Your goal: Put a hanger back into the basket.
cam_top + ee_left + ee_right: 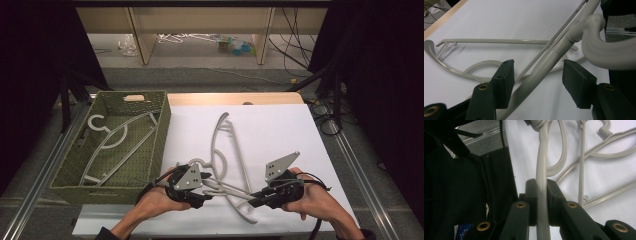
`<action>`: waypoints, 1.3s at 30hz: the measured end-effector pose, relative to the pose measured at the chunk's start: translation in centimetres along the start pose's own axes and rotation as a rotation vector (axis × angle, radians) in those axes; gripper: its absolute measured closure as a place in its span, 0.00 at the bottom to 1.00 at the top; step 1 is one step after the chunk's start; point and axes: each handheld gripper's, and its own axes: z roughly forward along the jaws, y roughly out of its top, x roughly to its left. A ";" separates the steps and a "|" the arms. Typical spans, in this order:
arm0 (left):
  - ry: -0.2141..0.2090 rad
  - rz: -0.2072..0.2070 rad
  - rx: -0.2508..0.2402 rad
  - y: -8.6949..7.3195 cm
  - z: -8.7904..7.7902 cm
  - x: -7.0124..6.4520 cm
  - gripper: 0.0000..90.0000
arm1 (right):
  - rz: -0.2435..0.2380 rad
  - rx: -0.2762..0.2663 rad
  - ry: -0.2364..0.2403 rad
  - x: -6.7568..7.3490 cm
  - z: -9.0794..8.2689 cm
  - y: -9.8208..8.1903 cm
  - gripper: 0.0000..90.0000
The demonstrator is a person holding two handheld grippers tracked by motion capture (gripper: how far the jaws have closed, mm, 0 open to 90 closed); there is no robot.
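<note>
Pale grey plastic hanger [227, 192] (lifted at the near edge), crossing a second hanger [225, 145] — flat on white table

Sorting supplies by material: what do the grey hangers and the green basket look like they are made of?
The hangers: probably moulded plastic, pale grey and smooth with a slight sheen, one seamless piece from hook to arm. The basket: woven fibre or cord, matte olive green, with an even plaited texture; which fibre I cannot tell.

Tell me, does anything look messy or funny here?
A bit. Two grey hangers lie crossed and tangled on the white table, while one hanger lies in the green basket. Farther off, things lie strewn on the floor. Nothing looks broken.
</note>
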 end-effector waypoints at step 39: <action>-0.080 -0.249 0.065 2.3 0.3 3.3 0.88 | 0.057 -0.239 -0.387 0.3 -4.7 1.4 0.34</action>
